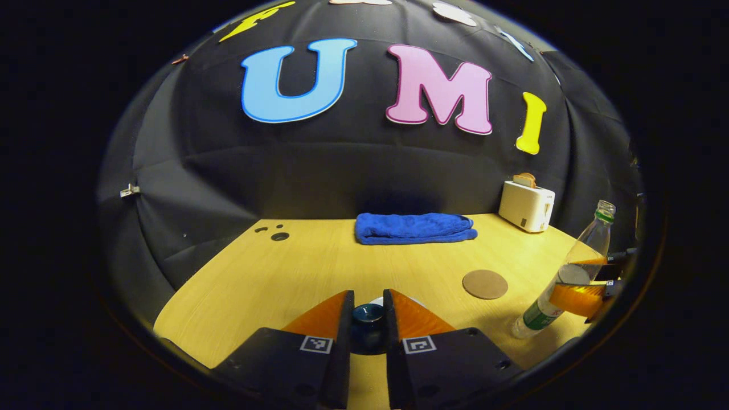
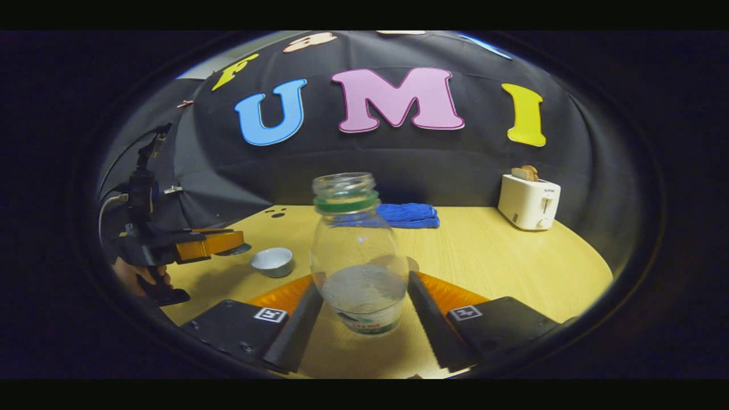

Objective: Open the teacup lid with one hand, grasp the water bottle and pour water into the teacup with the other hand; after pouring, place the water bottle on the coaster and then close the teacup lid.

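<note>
Sitting tilted between right gripper (image 2: pixel 364 307) jaws: water bottle (image 2: pixel 357 256)

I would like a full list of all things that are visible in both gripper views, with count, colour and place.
teacup: 1, white, open, on table left of bottle
teacup lid: 1, dark blue, between the left gripper's fingers
water bottle: 1, clear, green neck ring, no cap, held tilted
coaster: 1, brown, round, bare, on table
towel: 1, blue, folded, table back edge
toaster: 1, white, bread in it, back right
table: 1, light wood
left gripper: 1, black and orange, shut on lid
right gripper: 1, black and orange, gripping bottle
hand: 1, holding left gripper
</note>
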`<state>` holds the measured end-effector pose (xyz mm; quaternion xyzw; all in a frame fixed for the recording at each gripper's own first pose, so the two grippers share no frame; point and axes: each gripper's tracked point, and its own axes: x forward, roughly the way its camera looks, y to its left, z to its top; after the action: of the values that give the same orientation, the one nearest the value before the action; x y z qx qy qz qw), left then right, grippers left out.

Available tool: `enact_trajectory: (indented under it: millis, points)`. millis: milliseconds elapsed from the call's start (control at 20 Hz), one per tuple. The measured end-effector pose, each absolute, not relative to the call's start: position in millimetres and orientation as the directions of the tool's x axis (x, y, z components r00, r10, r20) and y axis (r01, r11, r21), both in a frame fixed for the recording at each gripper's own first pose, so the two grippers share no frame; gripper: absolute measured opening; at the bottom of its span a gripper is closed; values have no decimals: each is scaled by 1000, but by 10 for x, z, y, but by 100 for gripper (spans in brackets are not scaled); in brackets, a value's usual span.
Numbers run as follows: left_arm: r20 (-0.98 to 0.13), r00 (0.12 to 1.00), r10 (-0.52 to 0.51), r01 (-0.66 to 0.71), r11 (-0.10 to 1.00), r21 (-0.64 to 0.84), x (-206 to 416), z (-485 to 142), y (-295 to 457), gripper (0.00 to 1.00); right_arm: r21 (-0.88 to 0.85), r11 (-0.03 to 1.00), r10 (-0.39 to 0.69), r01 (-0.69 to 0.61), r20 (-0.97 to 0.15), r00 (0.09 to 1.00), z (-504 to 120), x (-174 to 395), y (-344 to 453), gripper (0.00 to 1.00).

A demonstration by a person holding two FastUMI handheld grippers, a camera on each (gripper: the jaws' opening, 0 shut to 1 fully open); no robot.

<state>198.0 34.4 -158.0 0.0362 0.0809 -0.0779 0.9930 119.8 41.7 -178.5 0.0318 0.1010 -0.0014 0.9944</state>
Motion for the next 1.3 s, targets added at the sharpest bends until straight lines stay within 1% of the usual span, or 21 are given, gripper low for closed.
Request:
enact_trajectory:
  millis: [50, 150, 200, 250, 300, 500, 550, 650, 700, 800, 900, 950, 1000, 1050, 1100, 1200, 1300]
  points:
    - [-173, 975, -139, 152, 986, 62, 1961, -1611, 387, 30, 60, 998, 9, 3, -194, 981, -1778, 1215, 437, 83]
    - [-192, 973, -126, 138, 989, 53, 1919, -1661, 439, 30, 54, 999, 15, -6, -180, 984, -1777, 1246, 452, 83]
    - [-198, 973, -121, 132, 990, 45, 1896, -1685, 464, 34, 47, 999, 14, -6, -184, 983, -1796, 1265, 441, 81]
    - [-200, 973, -115, 126, 991, 41, 1882, -1696, 481, 30, 33, 999, 11, -5, -188, 982, -1800, 1269, 435, 81]
    - [-201, 973, -111, 121, 992, 40, 1862, -1696, 499, 30, 27, 1000, 21, -16, -191, 981, -1799, 1302, 446, 77]
    - [-191, 978, -86, 95, 995, 37, 1793, -1665, 625, 30, -6, 1000, 25, -27, -214, 977, -1751, 1370, 421, 71]
    - [-184, 980, -79, 86, 996, 31, 1768, -1643, 670, 30, -33, 999, 18, -25, -207, 978, -1682, 1422, 401, 70]
    - [-175, 983, -54, 58, 998, 15, 1716, -1621, 776, 30, -143, 990, -19, -9, -192, 981, -1566, 1515, 320, 70]
    - [-170, 985, -37, 38, 999, 4, 1696, -1606, 836, 30, -179, 984, -19, -11, -163, 986, -1471, 1598, 316, 70]
    - [-163, 987, -9, 5, 1000, -28, 1655, -1577, 939, 30, -219, 975, 6, -32, -118, 993, -1330, 1735, 363, 71]
    - [-155, 988, 19, -25, 999, -38, 1608, -1545, 1067, 30, -240, 969, 34, -63, -126, 991, -1349, 1848, 441, 70]
    - [-152, 988, 28, -34, 999, -38, 1575, -1527, 1114, 30, -265, 962, 31, -65, -131, 991, -1346, 1898, 457, 66]
    - [-146, 989, 33, -38, 999, -35, 1548, -1486, 1171, 30, -305, 951, 21, -59, -126, 992, -1330, 1958, 468, 71]
    - [-140, 990, 34, -39, 999, -30, 1524, -1458, 1214, 27, -363, 931, 4, -49, -122, 992, -1318, 2014, 464, 71]
    - [-135, 990, 36, -39, 999, -23, 1506, -1424, 1257, 30, -425, 904, -6, -43, -112, 994, -1294, 2062, 473, 70]
    - [-122, 992, 36, -37, 999, -3, 1472, -1365, 1358, 30, -555, 831, -35, -25, -96, 995, -1279, 2208, 473, 70]
    - [-113, 993, 31, -31, 1000, 5, 1470, -1319, 1426, 30, -654, 756, -29, -40, -95, 995, -1360, 2332, 544, 71]
